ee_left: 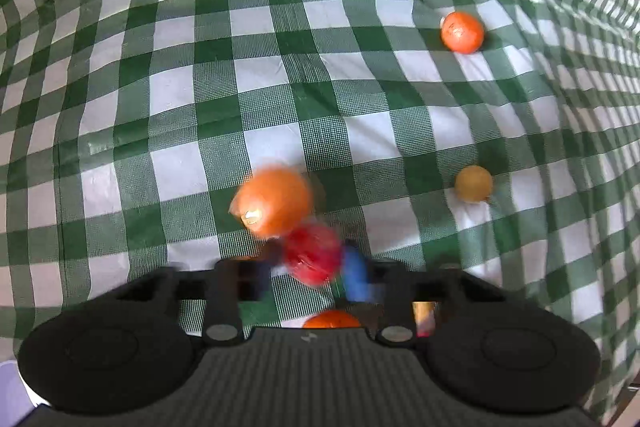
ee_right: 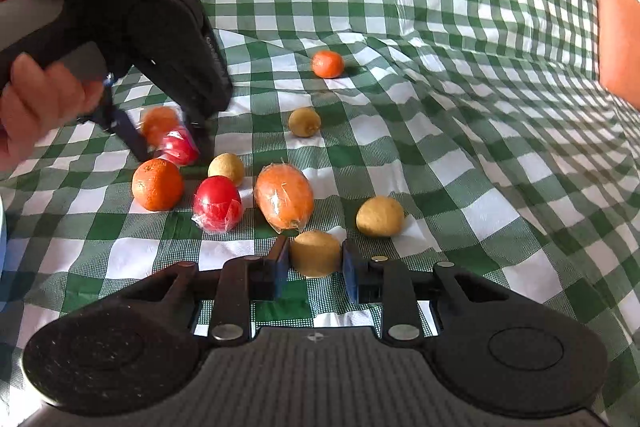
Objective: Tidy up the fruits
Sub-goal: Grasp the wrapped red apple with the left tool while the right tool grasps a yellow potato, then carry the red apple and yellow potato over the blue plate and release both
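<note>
Right gripper [ee_right: 315, 259] clamps one of five tan round kiwis [ee_right: 315, 253]; left gripper [ee_right: 173, 146], at ten o'clock, pinches one of two red wrapped apples [ee_right: 178, 147]; four oranges total.

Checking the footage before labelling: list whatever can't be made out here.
- Left wrist view: red fruit in the left hand-held gripper is motion-blurred.
- Left wrist view: orange fruit mostly hidden behind the gripper body.
- Right wrist view: peach-coloured shape cut off by the right edge.

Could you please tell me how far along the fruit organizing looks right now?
Nothing looks sorted yet. The right gripper clamps a brown fruit; the left gripper grips a red fruit. Other fruit, such as the orange, lies loose on the checked cloth.
</note>
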